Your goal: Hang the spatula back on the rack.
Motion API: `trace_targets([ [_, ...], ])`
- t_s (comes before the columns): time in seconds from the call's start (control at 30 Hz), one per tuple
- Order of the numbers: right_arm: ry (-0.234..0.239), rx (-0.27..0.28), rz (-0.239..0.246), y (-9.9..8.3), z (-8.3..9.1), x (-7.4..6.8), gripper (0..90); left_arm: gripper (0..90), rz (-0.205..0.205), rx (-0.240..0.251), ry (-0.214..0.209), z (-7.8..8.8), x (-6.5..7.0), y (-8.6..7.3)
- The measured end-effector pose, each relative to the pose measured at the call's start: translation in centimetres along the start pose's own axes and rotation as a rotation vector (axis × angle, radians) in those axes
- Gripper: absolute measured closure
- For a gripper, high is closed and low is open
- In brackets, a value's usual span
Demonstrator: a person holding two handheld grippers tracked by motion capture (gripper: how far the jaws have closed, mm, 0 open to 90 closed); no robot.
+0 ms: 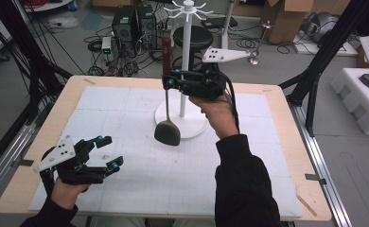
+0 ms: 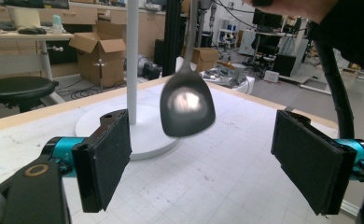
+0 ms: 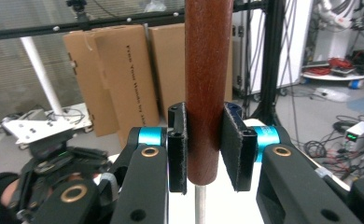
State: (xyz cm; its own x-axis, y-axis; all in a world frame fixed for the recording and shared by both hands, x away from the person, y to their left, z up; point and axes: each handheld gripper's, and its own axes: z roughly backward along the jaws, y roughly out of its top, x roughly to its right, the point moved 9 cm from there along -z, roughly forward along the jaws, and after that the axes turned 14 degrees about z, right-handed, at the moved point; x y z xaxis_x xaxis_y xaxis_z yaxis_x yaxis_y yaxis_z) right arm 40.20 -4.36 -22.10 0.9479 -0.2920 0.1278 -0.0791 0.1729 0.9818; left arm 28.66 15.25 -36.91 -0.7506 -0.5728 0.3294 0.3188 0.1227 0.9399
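1. High view is showing the right gripper (image 1: pixel 166 80) lifted over the far half of the table (image 1: pixel 286 142), just in front of the white rack (image 1: pixel 187 56) that is standing on its round base.
2. Its jaws are pressing from both sides on the brown wooden handle of a spatula (image 1: pixel 167 127); right gripper view is showing the pads clamped near the handle's lower end, with the thin metal shaft running down below them.
3. The spatula is hanging upright in that grip, its dark blade sitting just above the mat at the front-left edge of the rack's base, apparently clear of the surface.
4. The left gripper (image 1: pixel 108 151) is sitting low at the near-left part of the table, well apart from the rack.
5. Its jaws are standing wide apart and gripping nothing; left gripper view is showing the spatula blade (image 2: pixel 187 105) hanging beyond the two pads, in front of the rack's pole.
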Motion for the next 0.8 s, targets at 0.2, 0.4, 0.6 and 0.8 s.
trace_targets([
  [0.2,0.003,0.003,0.017,0.6,0.7,2.2,73.5,20.3,-0.003,-0.012,0.004,0.1,-0.2,-0.1],
  [0.4,0.016,-0.004,0.033,0.8,1.5,4.0,73.5,20.3,0.003,-0.011,0.004,-0.2,-0.2,0.0],
  [0.6,0.009,0.003,0.017,0.9,2.0,5.5,73.4,20.3,0.003,-0.018,0.004,-0.5,-0.2,0.1],
  [0.8,-0.006,0.003,-0.002,0.7,2.2,6.5,73.4,20.4,0.002,-0.027,-0.003,-0.8,0.0,0.2],
])
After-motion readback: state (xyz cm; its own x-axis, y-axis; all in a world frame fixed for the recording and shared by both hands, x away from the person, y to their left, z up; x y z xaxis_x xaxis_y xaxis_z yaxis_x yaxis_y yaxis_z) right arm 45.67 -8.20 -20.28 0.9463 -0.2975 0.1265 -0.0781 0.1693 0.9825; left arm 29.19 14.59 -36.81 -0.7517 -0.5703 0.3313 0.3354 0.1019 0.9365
